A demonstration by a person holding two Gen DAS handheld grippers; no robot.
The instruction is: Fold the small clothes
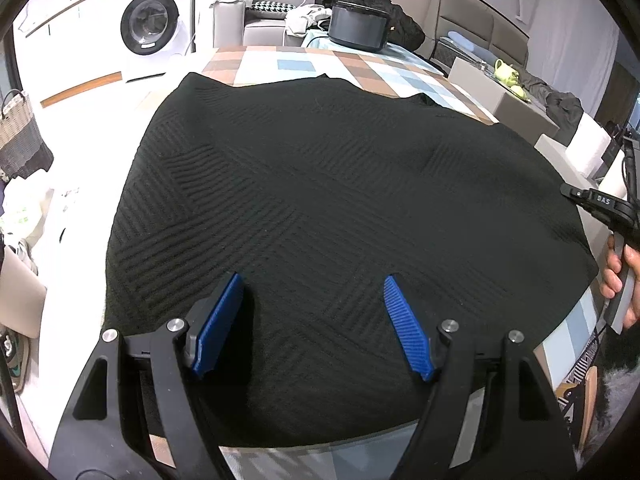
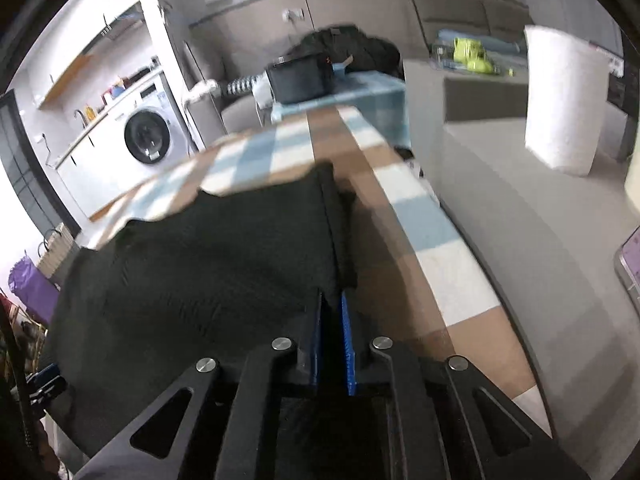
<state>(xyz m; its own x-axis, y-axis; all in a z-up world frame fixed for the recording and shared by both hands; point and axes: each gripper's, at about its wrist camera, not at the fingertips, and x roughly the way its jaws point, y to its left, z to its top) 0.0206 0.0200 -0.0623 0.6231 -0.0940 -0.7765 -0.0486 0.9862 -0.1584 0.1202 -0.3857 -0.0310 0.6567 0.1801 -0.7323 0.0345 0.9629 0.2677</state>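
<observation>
Your left gripper [image 1: 312, 292] has its jaws spread wide, both blue pads [image 1: 404, 316] resting over the black knit garment [image 1: 320, 184] with nothing between them. Your right gripper [image 2: 331, 312] has its jaws pinched tight on the garment's right edge, a strip of black fabric caught between the two blue pads [image 2: 347, 332].

Largest first: the checked tablecloth [image 1: 296, 65] in brown, blue and white covers the table, and the garment is spread flat across most of it, reaching the near edge by your left gripper. In the right wrist view the garment [image 2: 224, 248] fills the left half of the table, with a thicker fold or hem running along its right edge straight into your right pads; bare tablecloth [image 2: 432, 248] lies to the right of that. That view is motion-blurred, so the knit detail can't be read there.

Behind the table, a white washing machine [image 1: 154, 24] sits at upper left, and a grey sofa [image 1: 472, 20] runs along the back. A black box-shaped container [image 1: 358, 26] stands at the far end of the table, in front of a heap of dark clothes [image 1: 400, 12]. A wicker basket [image 1: 18, 136] is on the floor at left. At the right edge of the left wrist view your right hand [image 1: 618, 280] grips its handle, just beside the garment's right corner. A small yellow-green object [image 1: 506, 74] lies on a grey surface at upper right; too small to identify.
</observation>
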